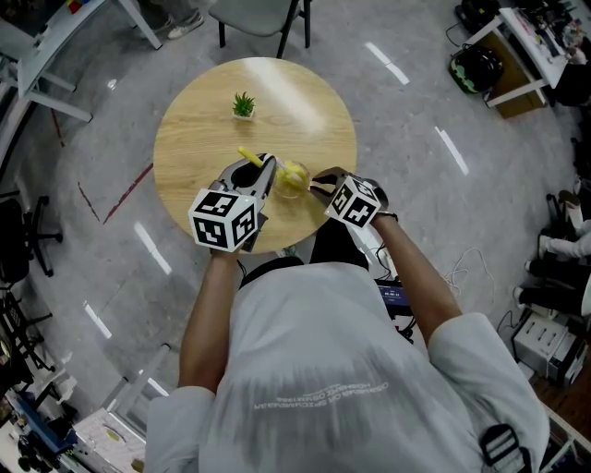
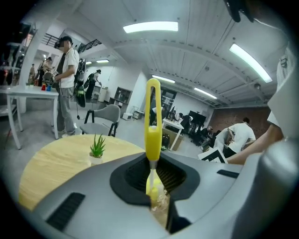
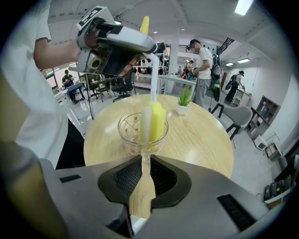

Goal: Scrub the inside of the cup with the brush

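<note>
A clear glass cup (image 3: 140, 133) stands on the round wooden table (image 1: 203, 120) near its front edge. My right gripper (image 3: 141, 186) is shut on the cup's flat handle (image 3: 141, 184). A brush with a yellow handle (image 2: 153, 116) and a yellow sponge head (image 3: 157, 120) reaches down into the cup. My left gripper (image 2: 152, 186) is shut on the brush stem just above the cup, with the handle sticking up past the jaws. In the head view the cup (image 1: 293, 177) sits between the left gripper (image 1: 268, 175) and the right gripper (image 1: 319, 185).
A small green potted plant (image 1: 244, 105) stands on the far part of the table, also visible behind the cup (image 3: 183, 103). A chair (image 1: 263, 20) is beyond the table. People, desks and chairs fill the room around it.
</note>
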